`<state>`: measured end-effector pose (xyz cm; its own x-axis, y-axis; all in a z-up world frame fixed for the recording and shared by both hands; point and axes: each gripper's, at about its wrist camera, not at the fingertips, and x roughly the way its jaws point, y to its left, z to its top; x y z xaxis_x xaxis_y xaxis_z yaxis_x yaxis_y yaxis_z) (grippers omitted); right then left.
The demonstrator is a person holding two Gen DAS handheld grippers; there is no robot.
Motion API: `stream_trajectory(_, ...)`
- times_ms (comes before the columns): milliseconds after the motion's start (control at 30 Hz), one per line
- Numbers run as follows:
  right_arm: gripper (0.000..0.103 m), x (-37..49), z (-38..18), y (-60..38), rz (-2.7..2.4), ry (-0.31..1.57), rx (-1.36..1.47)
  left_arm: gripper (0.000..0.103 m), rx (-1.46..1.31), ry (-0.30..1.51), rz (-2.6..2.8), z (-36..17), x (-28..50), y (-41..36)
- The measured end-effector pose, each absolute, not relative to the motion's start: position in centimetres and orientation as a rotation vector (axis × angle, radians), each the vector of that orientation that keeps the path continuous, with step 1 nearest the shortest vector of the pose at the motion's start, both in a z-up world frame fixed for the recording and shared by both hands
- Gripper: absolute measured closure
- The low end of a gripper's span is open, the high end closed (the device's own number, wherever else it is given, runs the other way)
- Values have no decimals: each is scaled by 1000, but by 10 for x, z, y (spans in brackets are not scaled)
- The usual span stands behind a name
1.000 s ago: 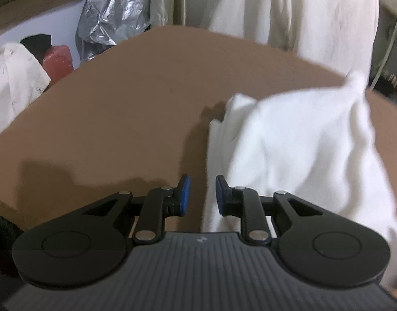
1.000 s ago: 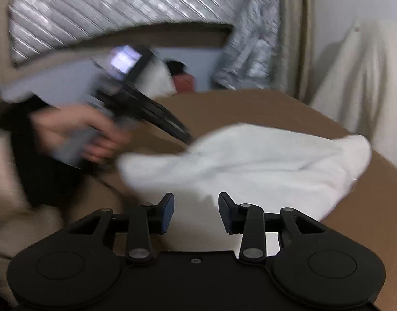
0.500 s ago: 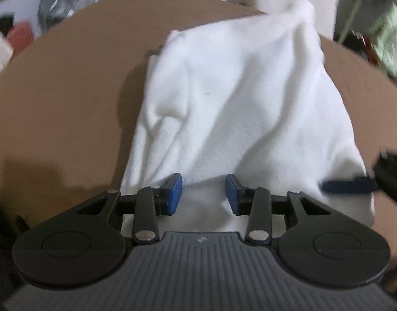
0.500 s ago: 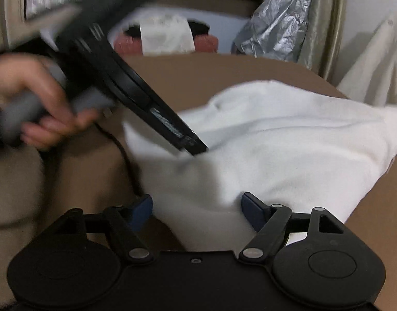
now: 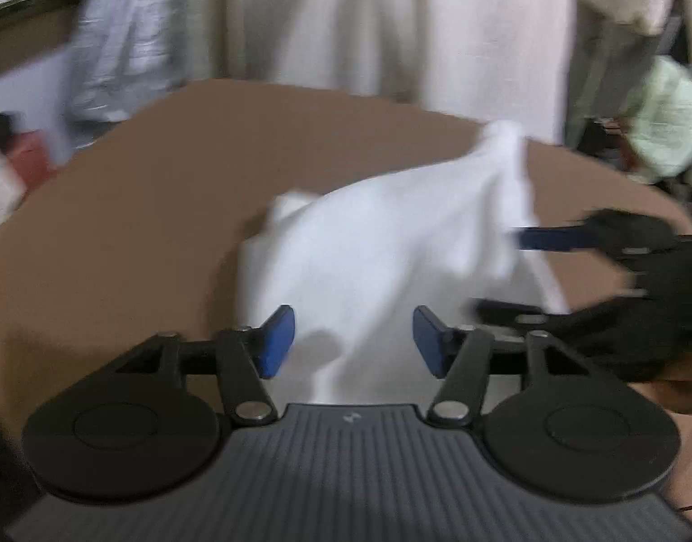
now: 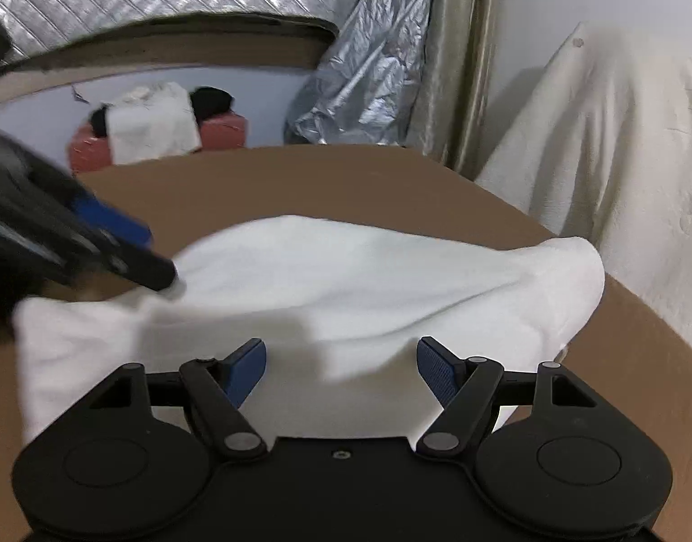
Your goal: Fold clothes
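Observation:
A white garment (image 5: 391,262) lies bunched on the brown table (image 5: 165,207). My left gripper (image 5: 352,341) hovers over its near edge with jaws opening; cloth shows below the gap and neither blue pad presses it. In the right wrist view the same garment (image 6: 346,280) spreads across the table. My right gripper (image 6: 341,368) stands wide over its near edge, jaws closing slightly, pads clear of the fabric. The left gripper (image 6: 142,248) reaches in blurred at the garment's left end. The right gripper (image 5: 517,271) shows at the garment's right side.
Beyond the table's far edge stand a red stool (image 6: 224,133) draped with a white cloth (image 6: 151,126), a crumpled silver sheet (image 6: 359,81) and a large white draped cover (image 6: 616,135). A pale green item (image 5: 666,135) sits at the far right.
Both grippers' jaws have spread wider. The left gripper drew back off the middle of the garment toward its left end. The right gripper moved in along the garment's near edge.

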<state>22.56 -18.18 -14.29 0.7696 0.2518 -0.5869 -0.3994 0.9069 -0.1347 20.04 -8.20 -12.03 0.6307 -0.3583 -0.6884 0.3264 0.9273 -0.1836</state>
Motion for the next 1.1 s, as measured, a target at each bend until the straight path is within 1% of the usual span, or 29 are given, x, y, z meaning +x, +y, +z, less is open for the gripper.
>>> stream_trajectory(67,25,247,-147,-193,326,626,-220,47,-66,919,-420,-139,238,-94)
stream_trajectory(100,25,260,-152,-198,320,643,-188,48,-30,972,-358,-153,256,-99)
stream_trajectory(133,25,272,-157,-204,313,660,-156,49,3,987,-310,-163,268,-101)
stream_trajectory(167,26,282,-161,-209,305,673,-133,49,22,986,-279,-172,277,-103)
stream_trajectory(233,32,294,-170,-218,292,688,-104,49,49,979,-226,-182,290,-107)
stream_trajectory(333,32,301,-176,-230,317,685,-71,49,142,941,-156,-182,301,-122)
stream_trajectory(367,32,302,-176,-232,326,684,-73,46,164,929,-142,-182,303,-123)
stream_trajectory(400,32,304,-176,-232,332,685,-79,46,181,916,-130,-184,305,-121)
stream_trajectory(467,33,306,-176,-234,346,694,-75,45,138,909,-144,-187,307,-110)
stream_trajectory(600,34,299,-172,-240,349,702,-64,45,31,899,-174,-181,305,-87)
stream_trajectory(633,34,295,-170,-242,340,703,-62,47,-12,892,-170,-180,306,-80)
stream_trajectory(667,33,292,-166,-243,306,700,-64,57,-64,876,-151,-177,306,-70)
stream_trajectory(700,32,291,-162,-241,239,700,-76,58,-122,857,-122,-173,304,-58)
stream_trajectory(733,32,290,-157,-241,174,700,-83,50,-180,837,-94,-169,302,-47)
stream_trajectory(767,26,289,-153,-244,118,705,-55,47,-227,833,-62,-168,301,-34)
stream_trajectory(800,22,285,-149,-250,68,709,10,47,-263,853,-43,-168,300,-21)
stream_trajectory(833,21,281,-147,-257,57,714,83,47,-292,883,-50,-171,300,-9)
stream_trajectory(900,21,270,-151,-269,116,765,245,46,-377,939,-102,-181,293,13)
stream_trajectory(1000,21,250,-165,-284,216,851,477,41,-458,1025,-233,-199,278,32)
stream_trajectory(1067,21,232,-180,-290,276,897,618,33,-479,1046,-263,-207,273,40)
stream_trajectory(1100,21,222,-188,-290,302,918,673,33,-507,1054,-268,-210,272,44)
